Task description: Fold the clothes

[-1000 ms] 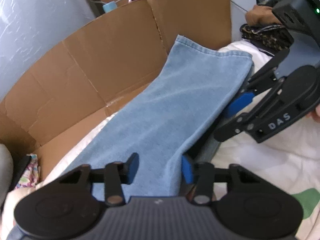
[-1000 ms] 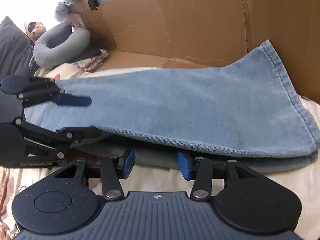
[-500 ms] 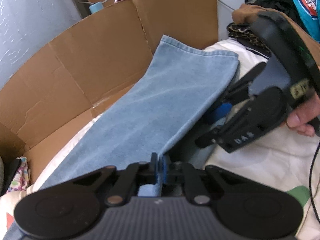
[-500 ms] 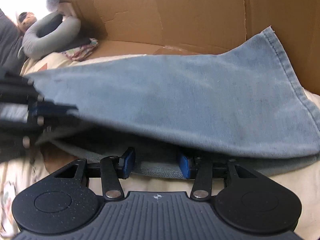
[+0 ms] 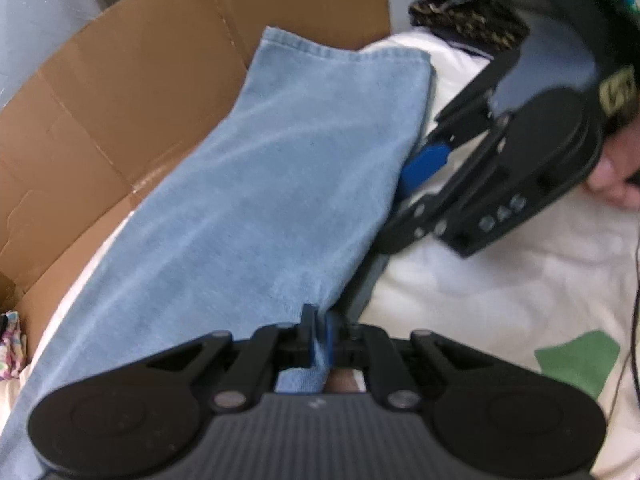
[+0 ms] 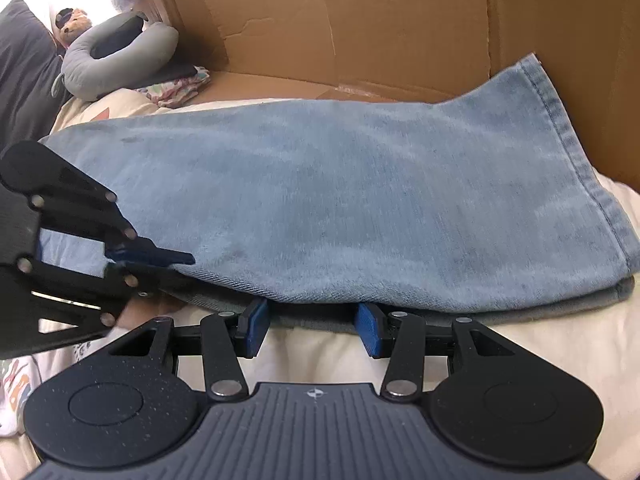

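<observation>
Light blue jeans lie folded lengthwise on the bed, one leg on top of the other. My left gripper is shut on the near edge of the top layer, and denim shows between its pads. The right wrist view has the same gripper at the left, pinching the jeans along their long edge. My right gripper stands open at that edge, further toward the hem; its blue pads sit apart against the lower layer. From the left wrist view the right gripper reaches in under the top leg.
Cardboard box walls rise right behind the jeans. A grey neck pillow and patterned cloth lie at the far left. White bedding with a green shape spreads on the near side. A hand holds the right gripper.
My left gripper has closed on the top layer's edge and sunk lower. The right gripper stayed open and edged up to the jeans' long edge.
</observation>
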Action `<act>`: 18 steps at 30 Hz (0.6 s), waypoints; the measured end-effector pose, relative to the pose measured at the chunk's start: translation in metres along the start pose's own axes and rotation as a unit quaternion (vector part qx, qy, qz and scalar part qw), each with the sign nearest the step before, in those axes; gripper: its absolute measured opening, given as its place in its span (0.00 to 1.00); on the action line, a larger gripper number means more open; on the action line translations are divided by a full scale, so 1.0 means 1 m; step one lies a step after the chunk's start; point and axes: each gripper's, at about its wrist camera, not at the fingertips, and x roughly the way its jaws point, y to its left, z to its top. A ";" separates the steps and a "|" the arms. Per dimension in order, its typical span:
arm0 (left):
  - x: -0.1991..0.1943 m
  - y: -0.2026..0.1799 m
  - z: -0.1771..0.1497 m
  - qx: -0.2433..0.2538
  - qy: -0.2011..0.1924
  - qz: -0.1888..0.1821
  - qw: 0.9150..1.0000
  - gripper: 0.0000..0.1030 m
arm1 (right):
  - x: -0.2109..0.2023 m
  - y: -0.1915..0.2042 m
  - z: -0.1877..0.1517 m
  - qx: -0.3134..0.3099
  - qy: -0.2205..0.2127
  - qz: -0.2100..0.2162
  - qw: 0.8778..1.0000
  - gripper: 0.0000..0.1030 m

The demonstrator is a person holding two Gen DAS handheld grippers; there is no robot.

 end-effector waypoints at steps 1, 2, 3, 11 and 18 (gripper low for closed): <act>0.002 -0.001 -0.001 0.002 0.003 0.000 1.000 0.06 | -0.002 -0.002 -0.001 0.005 0.002 0.001 1.000 0.51; 0.004 -0.002 -0.001 0.004 0.006 0.001 1.000 0.06 | -0.003 -0.003 -0.002 0.009 0.005 0.002 1.000 0.51; 0.005 -0.002 -0.002 0.006 0.008 0.002 1.000 0.07 | -0.004 -0.004 -0.004 0.013 0.008 0.004 1.000 0.51; -0.015 -0.007 -0.013 0.018 0.014 0.004 1.000 0.64 | -0.020 -0.001 -0.012 0.022 0.016 0.030 0.999 0.51; -0.049 0.001 -0.047 -0.006 0.016 0.043 0.999 0.70 | -0.029 0.011 -0.009 0.001 0.013 0.042 0.999 0.51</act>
